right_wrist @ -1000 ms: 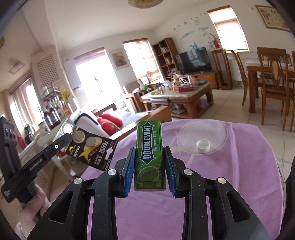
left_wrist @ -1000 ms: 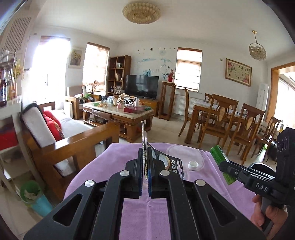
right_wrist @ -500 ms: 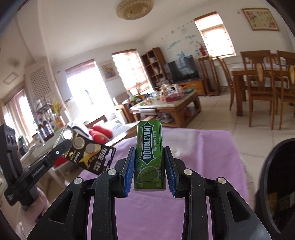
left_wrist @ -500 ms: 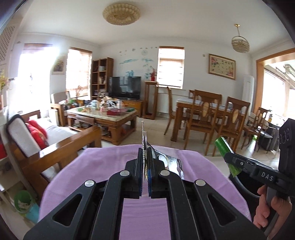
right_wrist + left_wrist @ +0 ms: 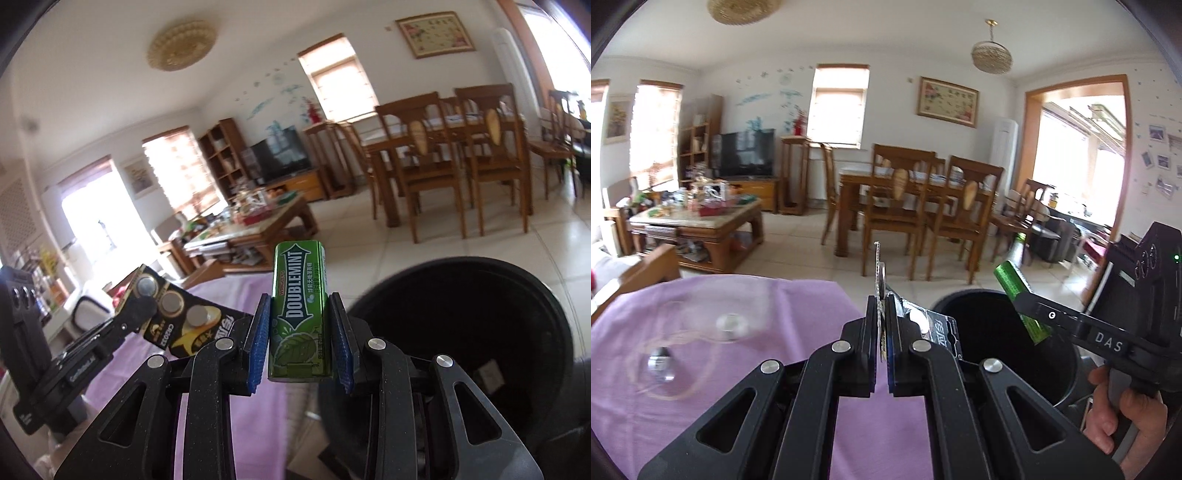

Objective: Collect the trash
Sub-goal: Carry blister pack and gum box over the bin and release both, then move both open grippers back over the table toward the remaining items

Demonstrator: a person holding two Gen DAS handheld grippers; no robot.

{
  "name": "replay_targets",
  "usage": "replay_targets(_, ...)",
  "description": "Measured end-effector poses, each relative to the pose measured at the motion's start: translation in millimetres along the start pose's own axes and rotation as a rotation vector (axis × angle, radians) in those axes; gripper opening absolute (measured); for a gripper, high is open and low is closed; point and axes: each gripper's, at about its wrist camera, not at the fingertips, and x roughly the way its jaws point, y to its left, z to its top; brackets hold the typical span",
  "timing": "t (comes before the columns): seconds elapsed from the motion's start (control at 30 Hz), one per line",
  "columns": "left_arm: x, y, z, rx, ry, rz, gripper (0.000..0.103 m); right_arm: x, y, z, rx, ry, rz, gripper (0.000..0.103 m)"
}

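Observation:
My left gripper (image 5: 881, 321) is shut on a black button-battery card (image 5: 934, 330), seen edge-on; the card shows flat in the right wrist view (image 5: 184, 321). My right gripper (image 5: 300, 325) is shut on a green Doublemint gum pack (image 5: 298, 310), which also shows in the left wrist view (image 5: 1021, 299). A black trash bin (image 5: 480, 332) stands right of the purple-covered table (image 5: 720, 369); both grippers hover by its rim (image 5: 964, 299). The gum pack is over the bin's opening in the left wrist view.
A clear plastic lid (image 5: 716, 314) and a small bottle cap (image 5: 659, 363) lie on the purple cloth at left. A scrap lies in the bin (image 5: 491, 373). Dining chairs (image 5: 897, 221) and a coffee table (image 5: 698, 229) stand beyond on the tiled floor.
Both grippers have swung right, from above the purple table to the black bin. The lid and cap have slid to the left of view. Both grips are unchanged.

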Motion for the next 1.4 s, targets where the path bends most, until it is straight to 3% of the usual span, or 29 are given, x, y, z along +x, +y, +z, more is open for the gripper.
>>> replay_targets(0.27,48,-51,-11,0.044,0.08,-0.079,0.005,-7,-80,-23,0.099,0.035,-0.11,0.031)
replay_targets(0.67,71,-67,-22,0.087,0.147,-0.085,0.005,19,-95,-40,0.157,0.071,-0.122,0.032)
replay_targets(0.93,67,-77,-20,0.12,0.144,-0.066,0.011,23,-87,-36,0.166,0.076,-0.155,0.032)
replay_targets(1.0,64,-78,-19,0.123,0.139,-0.05,0.017,22,-86,-37,0.172,0.073,-0.156,0.037)
replay_targets(1.03,60,-78,-18,0.124,0.131,-0.047,0.032,21,-85,-36,0.172,0.069,-0.156,0.043)
replay_targets(1.07,57,-77,-17,0.123,0.119,-0.045,0.054,19,-84,-36,0.168,0.063,-0.165,0.047)
replay_targets(1.13,42,-75,-14,0.122,0.062,-0.034,0.074,17,-79,-36,0.161,0.058,-0.161,0.047)
replay_targets(1.27,26,-72,-5,0.135,0.025,-0.038,0.076,15,-68,-35,0.145,0.046,-0.159,0.054)
replay_targets(1.4,9,-61,0,0.121,0.001,-0.043,0.078,19,-48,-35,0.121,0.047,-0.146,0.054)
